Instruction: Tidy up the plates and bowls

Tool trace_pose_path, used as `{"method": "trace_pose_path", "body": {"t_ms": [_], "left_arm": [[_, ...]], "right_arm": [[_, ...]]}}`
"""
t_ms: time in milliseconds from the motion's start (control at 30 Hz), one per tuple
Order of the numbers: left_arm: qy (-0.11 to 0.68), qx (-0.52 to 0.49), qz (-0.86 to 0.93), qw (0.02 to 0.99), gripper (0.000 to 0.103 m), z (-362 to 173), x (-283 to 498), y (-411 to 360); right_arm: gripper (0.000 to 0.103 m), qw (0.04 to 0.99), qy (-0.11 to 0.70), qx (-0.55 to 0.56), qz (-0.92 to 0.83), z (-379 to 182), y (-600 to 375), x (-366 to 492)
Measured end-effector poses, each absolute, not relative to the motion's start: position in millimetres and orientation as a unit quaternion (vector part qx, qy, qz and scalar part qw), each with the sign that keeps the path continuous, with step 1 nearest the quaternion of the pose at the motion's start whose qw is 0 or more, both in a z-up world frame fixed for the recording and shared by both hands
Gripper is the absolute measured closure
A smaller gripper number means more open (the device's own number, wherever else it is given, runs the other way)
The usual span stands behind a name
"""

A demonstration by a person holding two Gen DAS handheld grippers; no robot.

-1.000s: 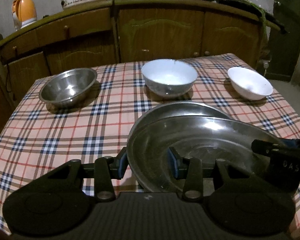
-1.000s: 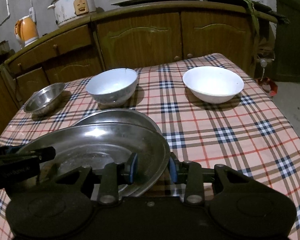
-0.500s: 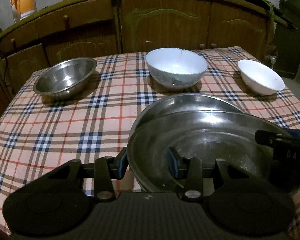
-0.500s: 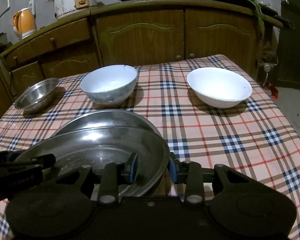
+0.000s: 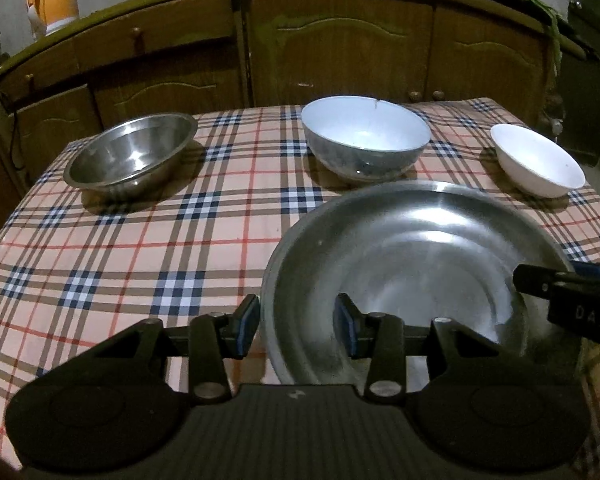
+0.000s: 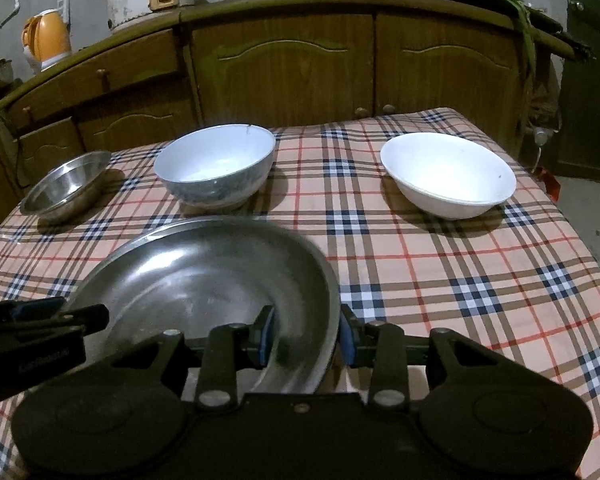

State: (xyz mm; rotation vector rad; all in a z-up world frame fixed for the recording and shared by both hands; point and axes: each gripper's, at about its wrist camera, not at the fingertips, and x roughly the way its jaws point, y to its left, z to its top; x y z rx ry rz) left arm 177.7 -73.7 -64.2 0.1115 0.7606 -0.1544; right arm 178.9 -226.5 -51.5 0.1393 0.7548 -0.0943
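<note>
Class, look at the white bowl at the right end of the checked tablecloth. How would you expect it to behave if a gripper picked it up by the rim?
The white bowl looks glazed and smooth, so the pads might slip on it. It appears to be ceramic, so probably stiff, fairly heavy and breakable if dropped. Its walls flare from a narrow base, so a rim grip could tilt it.

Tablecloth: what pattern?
Peach plaid tablecloth with navy, white, red and brown lines; clearest in right wrist view.

The right gripper point(image 6: 304, 334) straddles the near right rim of a steel plate point(image 6: 204, 276) on the table point(image 6: 480, 280), its jaws having just been opening — pads apparently off the rim. The left gripper point(image 6: 60, 314) reaches in at the plate's left edge. Along the far edge stand a steel bowl point(image 6: 66, 186), a grey-white bowl point(image 6: 216, 168) and a white bowl point(image 6: 448, 174).
</note>
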Motion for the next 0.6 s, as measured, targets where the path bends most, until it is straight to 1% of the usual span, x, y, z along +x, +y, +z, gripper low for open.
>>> {"method": "trace_pose_path", "body": {"t_ms": [167,200,233,267,300,333,400,433,500,600], "left_arm": [[0.367,0.049,-0.076,0.926,0.057,-64.8,181.6,-73.1],[0.365,0.046,-0.080,0.926,0.053,-64.0,181.2,-71.9],[0.363,0.044,-0.081,0.927,0.046,-63.1,180.2,-71.4],[0.360,0.044,-0.080,0.929,0.043,-61.8,178.9,-70.7],[0.356,0.044,-0.078,0.930,0.037,-60.3,177.5,-69.8],[0.353,0.041,-0.079,0.931,0.032,-58.8,176.4,-68.5],[0.350,0.039,-0.082,0.932,0.027,-56.9,176.0,-67.0],[0.349,0.040,-0.082,0.933,0.024,-56.7,175.7,-66.1],[0.352,0.039,-0.079,0.932,0.021,-58.7,177.3,-64.3],[0.366,0.034,-0.077,0.927,0.021,-63.3,182.0,-61.6]], "right_arm": [[0.056,0.927,0.366,0.067,-0.041,-51.9,-227.3,184.3],[0.053,0.927,0.366,0.070,-0.040,-51.9,-228.2,184.3],[0.044,0.928,0.363,0.073,-0.039,-51.3,-229.1,183.2],[0.040,0.930,0.358,0.075,-0.040,-49.7,-229.8,180.8],[0.035,0.932,0.353,0.077,-0.040,-47.7,-230.7,178.7],[0.032,0.933,0.349,0.080,-0.039,-45.5,-231.9,176.1],[0.031,0.935,0.344,0.086,-0.033,-42.0,-234.9,171.3],[0.028,0.935,0.344,0.087,-0.030,-41.3,-236.5,168.9],[0.024,0.932,0.349,0.097,-0.029,-43.2,-241.8,165.5],[0.024,0.925,0.361,0.116,-0.032,-51.9,-250.4,162.1]]}}
